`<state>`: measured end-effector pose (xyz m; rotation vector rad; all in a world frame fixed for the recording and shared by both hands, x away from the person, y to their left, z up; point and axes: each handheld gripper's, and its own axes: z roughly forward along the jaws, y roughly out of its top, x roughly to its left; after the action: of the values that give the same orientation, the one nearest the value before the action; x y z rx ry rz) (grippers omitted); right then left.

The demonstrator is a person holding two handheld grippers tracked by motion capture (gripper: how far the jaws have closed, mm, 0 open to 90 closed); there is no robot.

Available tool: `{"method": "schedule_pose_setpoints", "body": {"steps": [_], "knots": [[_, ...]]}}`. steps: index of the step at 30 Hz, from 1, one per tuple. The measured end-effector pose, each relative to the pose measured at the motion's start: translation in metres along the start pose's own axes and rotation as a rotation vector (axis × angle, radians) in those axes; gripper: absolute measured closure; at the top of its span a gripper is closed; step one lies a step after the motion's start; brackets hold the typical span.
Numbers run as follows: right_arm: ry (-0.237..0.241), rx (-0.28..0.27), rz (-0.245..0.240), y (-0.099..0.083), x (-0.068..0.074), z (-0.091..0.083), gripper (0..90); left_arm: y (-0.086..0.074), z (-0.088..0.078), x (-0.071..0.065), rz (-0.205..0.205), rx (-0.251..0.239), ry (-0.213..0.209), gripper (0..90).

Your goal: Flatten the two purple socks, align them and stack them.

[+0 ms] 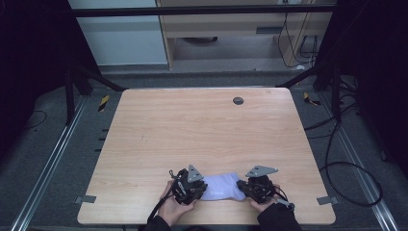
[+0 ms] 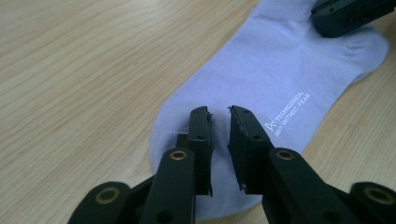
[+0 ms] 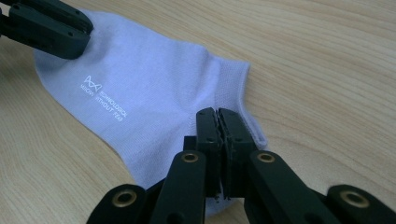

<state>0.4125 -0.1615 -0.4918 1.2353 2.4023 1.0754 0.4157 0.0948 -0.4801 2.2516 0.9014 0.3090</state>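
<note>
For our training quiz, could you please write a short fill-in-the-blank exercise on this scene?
1. The sock is pale ____.
2. The right gripper has its jaws ____.
3. The sock lies on a ____ table.
4. The left gripper has a ____ between its jaws.

Missing words: purple; shut; wooden; gap

A flat pale lilac fabric ankle sock (image 1: pixel 221 188) lies on the light wooden table (image 1: pixel 202 130), near the table's front edge and a little right of its middle. The black two-jaw left gripper (image 1: pixel 194 185) sits at the sock's left end, its jaws over the fabric; the black two-jaw right gripper (image 1: pixel 246 186) sits at the sock's right end. The sock spans the gap between them. A small round dark grommet (image 1: pixel 238 100) lies in the tabletop near the far edge, well apart from the sock, behind and slightly right of it.
</note>
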Motion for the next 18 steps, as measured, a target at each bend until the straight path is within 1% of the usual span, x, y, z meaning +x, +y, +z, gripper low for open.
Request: {"method": "schedule_pose_setpoints", "body": {"steps": [1, 2, 3, 4, 5, 7, 8, 9, 10, 11, 12, 13, 14, 15, 16, 17, 18], "knots": [[0.0, 0.0, 0.0, 0.0, 0.0, 0.0, 86.2, 0.0, -0.002, 0.001, 0.0, -0.006, 0.001, 76.3], [0.007, -0.026, -0.004, 0.001, -0.001, -0.003, 84.5, 0.001, -0.007, 0.004, -0.01, -0.029, 0.005, 74.7], [0.007, -0.026, -0.004, 0.001, -0.001, -0.003, 84.5, 0.001, -0.007, 0.004, -0.01, -0.029, 0.005, 73.7], [0.006, -0.039, 0.002, 0.002, -0.002, -0.005, 82.8, 0.002, -0.011, 0.006, -0.014, -0.041, 0.012, 73.7], [-0.002, -0.067, 0.01, 0.004, -0.005, -0.009, 79.6, 0.002, -0.016, 0.01, -0.019, -0.056, 0.02, 71.5], [-0.019, -0.095, 0.018, 0.005, -0.01, -0.013, 75.2, 0.002, -0.021, 0.015, -0.032, -0.073, 0.03, 69.2], [-0.026, -0.105, 0.032, 0.005, -0.012, -0.015, 72.9, 0.002, -0.023, 0.017, -0.038, -0.083, 0.035, 67.7], [-0.026, -0.105, 0.032, 0.005, -0.012, -0.015, 72.9, 0.002, -0.023, 0.017, -0.038, -0.083, 0.035, 66.0], [-0.046, -0.128, 0.047, 0.005, -0.017, -0.019, 67.5, 0.001, -0.026, 0.02, -0.042, -0.09, 0.036, 64.2], [-0.046, -0.128, 0.047, 0.005, -0.017, -0.019, 67.5, 0.001, -0.028, 0.023, -0.044, -0.099, 0.041, 64.2], [-0.056, -0.138, 0.054, 0.004, -0.02, -0.02, 64.9, 0.0, -0.031, 0.027, -0.049, -0.108, 0.051, 62.5], [-0.07, -0.155, 0.07, 0.003, -0.027, -0.023, 58.4, -0.001, -0.034, 0.03, -0.052, -0.114, 0.057, 58.6], [-0.074, -0.16, 0.076, 0.003, -0.028, -0.023, 55.4, -0.002, -0.038, 0.036, -0.069, -0.126, 0.067, 57.0], [-0.074, -0.16, 0.076, 0.003, -0.028, -0.023, 55.4, -0.002, -0.038, 0.036, -0.069, -0.126, 0.067, 55.0], [-0.084, -0.166, 0.082, 0.002, -0.031, -0.024, 53.0, -0.003, -0.04, 0.041, -0.073, -0.133, 0.074, 55.0], [-0.103, -0.177, 0.093, 0.001, -0.036, -0.025, 47.3, -0.005, -0.043, 0.047, -0.083, -0.141, 0.083, 51.1], [-0.112, -0.184, 0.103, 0.001, -0.039, -0.026, 44.3, -0.006, -0.044, 0.05, -0.088, -0.144, 0.091, 49.3]]}}
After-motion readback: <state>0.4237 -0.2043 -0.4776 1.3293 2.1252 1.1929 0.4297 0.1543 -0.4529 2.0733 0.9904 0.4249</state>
